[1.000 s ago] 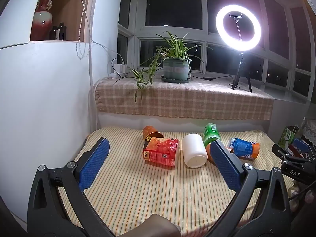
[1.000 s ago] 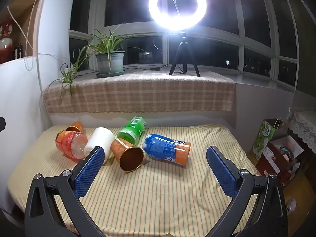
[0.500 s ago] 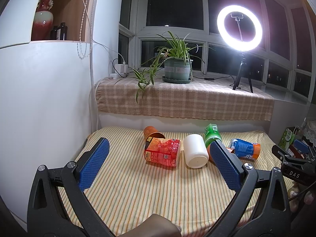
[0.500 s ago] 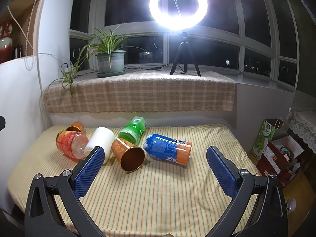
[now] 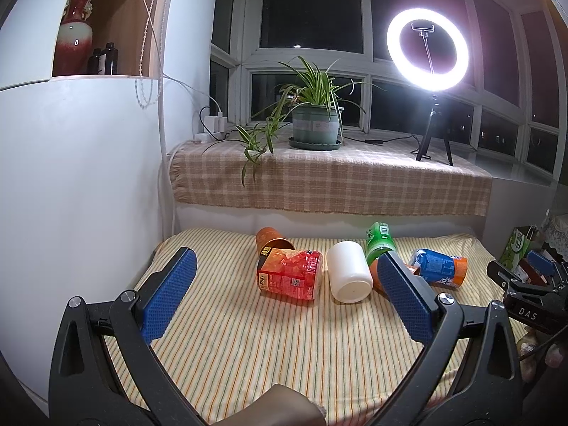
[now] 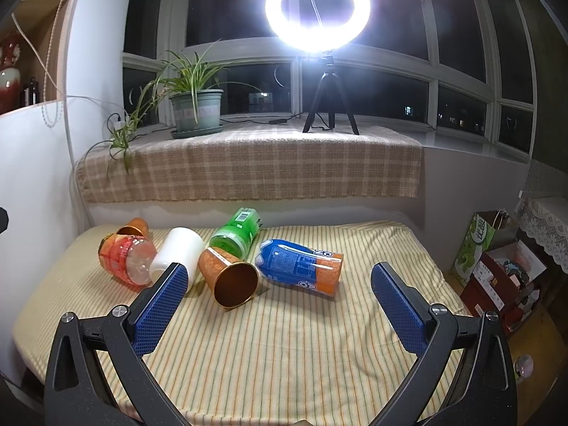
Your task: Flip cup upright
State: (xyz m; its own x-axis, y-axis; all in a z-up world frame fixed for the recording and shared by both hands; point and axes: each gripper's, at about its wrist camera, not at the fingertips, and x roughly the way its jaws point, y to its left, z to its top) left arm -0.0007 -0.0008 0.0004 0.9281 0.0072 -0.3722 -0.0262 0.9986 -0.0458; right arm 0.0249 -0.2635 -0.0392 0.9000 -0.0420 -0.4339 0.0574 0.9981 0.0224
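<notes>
Cups lie tipped in a row across the striped cloth (image 6: 284, 355); the copper cup (image 6: 229, 278) points its mouth toward us, nearest our right gripper (image 6: 280, 301). Both our grippers, left gripper (image 5: 284, 301) included, hang empty with jaws wide apart, short of the row.

Home room at night, striped cloth (image 6: 284, 355) near, far sill under checked cloth (image 6: 248, 170), potted spider plant (image 5: 316, 120) left, ring light (image 6: 317, 7) right, vase shelf (image 5: 76, 35) far left.
</notes>
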